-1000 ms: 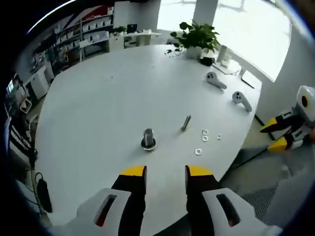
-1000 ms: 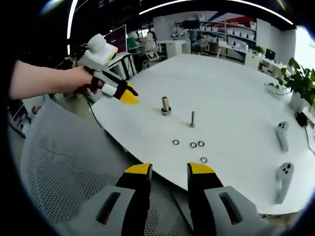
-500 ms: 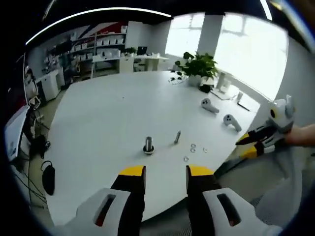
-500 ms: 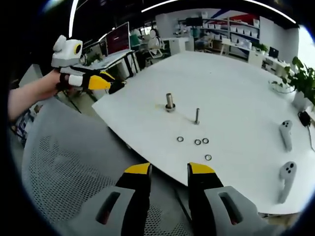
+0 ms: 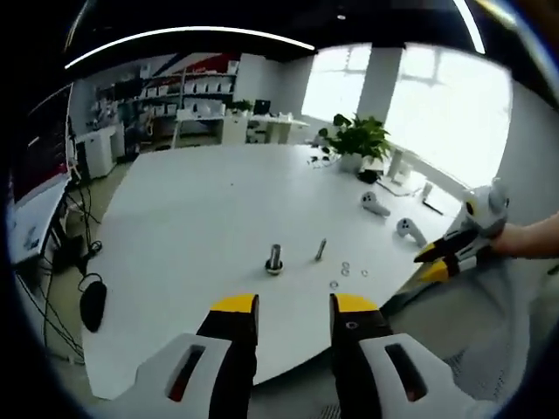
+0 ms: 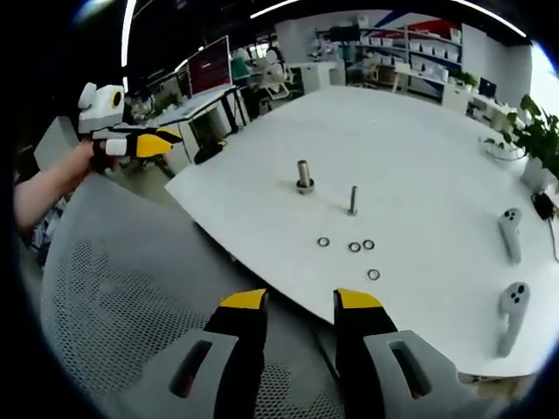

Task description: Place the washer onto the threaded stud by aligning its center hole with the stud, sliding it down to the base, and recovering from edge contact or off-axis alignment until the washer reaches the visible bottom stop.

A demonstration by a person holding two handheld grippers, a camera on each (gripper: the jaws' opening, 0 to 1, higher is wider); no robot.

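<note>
Nothing of the task looks done yet — four washers (image 6: 324,242) lie loose on the white table (image 6: 419,148), and the stud (image 6: 353,200) stands bare, with no washer on it that I can make out. Taking the stud as landmark: a thicker post (image 6: 303,175) on a wide base stands just beside it, toward the table's far side in the right gripper view; three washers sit in a short row near the stud on the side toward the table edge, and the fourth lies a little farther out, closer to that edge. Two white controllers (image 6: 511,234) lie well apart from the stud, and a potted plant (image 5: 356,140) stands farther off again. The left gripper (image 5: 293,307) has its jaws parted and holds nothing; it hangs back from the table, off its near edge. The right gripper (image 6: 292,304) is likewise open and empty, held over a mesh chair (image 6: 113,314) short of the rim. Left to do, by my reckoning: pick a washer, centre it, slide it to the base. Around the stud the tabletop is bare and roomy — only the post crowds one side, and the rim lies close behind the washers.
</note>
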